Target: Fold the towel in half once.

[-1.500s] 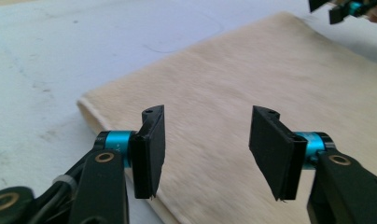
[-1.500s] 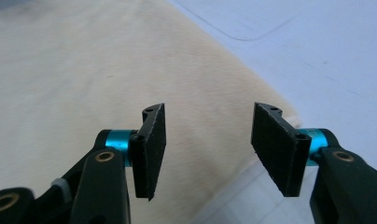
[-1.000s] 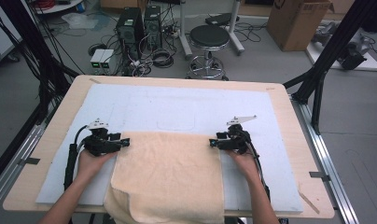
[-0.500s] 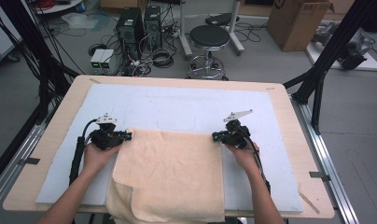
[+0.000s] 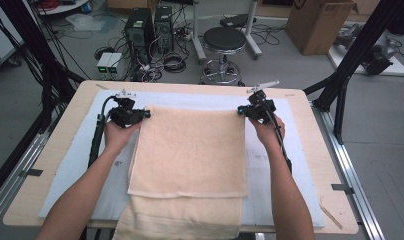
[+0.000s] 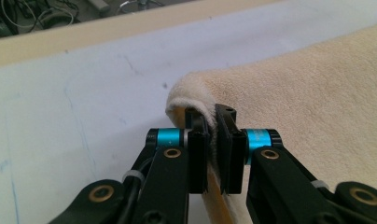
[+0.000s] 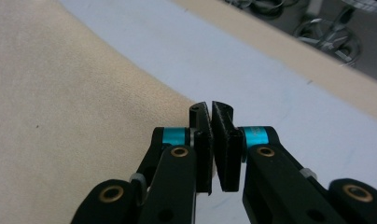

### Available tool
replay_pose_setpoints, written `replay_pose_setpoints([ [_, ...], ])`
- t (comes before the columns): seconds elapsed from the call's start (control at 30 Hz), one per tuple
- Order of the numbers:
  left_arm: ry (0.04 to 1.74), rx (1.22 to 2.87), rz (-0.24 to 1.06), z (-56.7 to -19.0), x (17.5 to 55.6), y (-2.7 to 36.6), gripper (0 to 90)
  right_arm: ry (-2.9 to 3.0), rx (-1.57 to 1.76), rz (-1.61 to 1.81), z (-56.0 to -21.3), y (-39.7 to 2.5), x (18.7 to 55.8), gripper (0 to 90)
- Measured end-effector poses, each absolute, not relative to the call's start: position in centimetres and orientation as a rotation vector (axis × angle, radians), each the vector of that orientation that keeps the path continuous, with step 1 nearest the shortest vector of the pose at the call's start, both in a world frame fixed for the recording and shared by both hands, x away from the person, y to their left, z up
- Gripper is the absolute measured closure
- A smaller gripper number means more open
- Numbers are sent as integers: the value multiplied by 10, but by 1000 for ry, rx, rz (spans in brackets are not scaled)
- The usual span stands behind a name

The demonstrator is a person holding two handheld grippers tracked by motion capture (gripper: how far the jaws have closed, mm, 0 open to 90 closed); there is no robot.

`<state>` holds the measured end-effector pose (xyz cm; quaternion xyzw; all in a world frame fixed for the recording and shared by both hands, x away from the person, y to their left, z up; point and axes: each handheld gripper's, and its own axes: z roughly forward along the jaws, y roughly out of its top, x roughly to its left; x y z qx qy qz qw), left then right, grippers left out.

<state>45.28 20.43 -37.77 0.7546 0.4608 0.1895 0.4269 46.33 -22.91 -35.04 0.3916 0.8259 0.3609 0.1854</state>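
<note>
A beige towel (image 5: 190,150) lies flat on the white mat (image 5: 300,165), its upper layer folded over a lower one that hangs off the table's near edge. My left gripper (image 5: 146,114) pinches the towel's far left corner; in the left gripper view the towel (image 6: 308,93) curls over that shut gripper (image 6: 211,116). At the far right corner, my right gripper (image 5: 240,112) is shut too. In the right gripper view the towel (image 7: 60,93) tapers into the closed gripper (image 7: 211,112). Both grippers sit low over the mat.
The wooden table (image 5: 55,150) shows a bare rim around the mat. On the floor beyond the far edge stand a black stool (image 5: 225,40), computer towers (image 5: 150,22) with cables, and a cardboard box (image 5: 317,20). Black frame legs (image 5: 350,70) rise at the right.
Both grippers have carried the towel's edge away from the person toward the far side of the table, spreading the upper layer flat and long over the lower one.
</note>
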Motion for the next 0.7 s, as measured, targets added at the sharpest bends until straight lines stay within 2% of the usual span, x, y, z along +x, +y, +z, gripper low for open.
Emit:
replay_pose_setpoints([
  [0.17, 1170, 1890, 508, -374, 469, 204, 810, 2291, 1136, 1044, -339, -226, 482, 858],
  [0.27, 1205, 1935, 499, -385, 473, 208, 664, 2292, 1196, 1039, -351, -225, 489, 675],
  [0.33, 1190, 1925, 491, -390, 469, 212, 649, 2314, 1201, 1061, -360, -227, 491, 642],
  [0.47, 1177, 1892, 462, -397, 461, 221, 617, 2338, 1178, 1057, -369, -228, 481, 596],
  [0.7, 1050, 1868, 432, -395, 427, 230, 586, 2384, 1086, 1116, -373, -231, 448, 545],
])
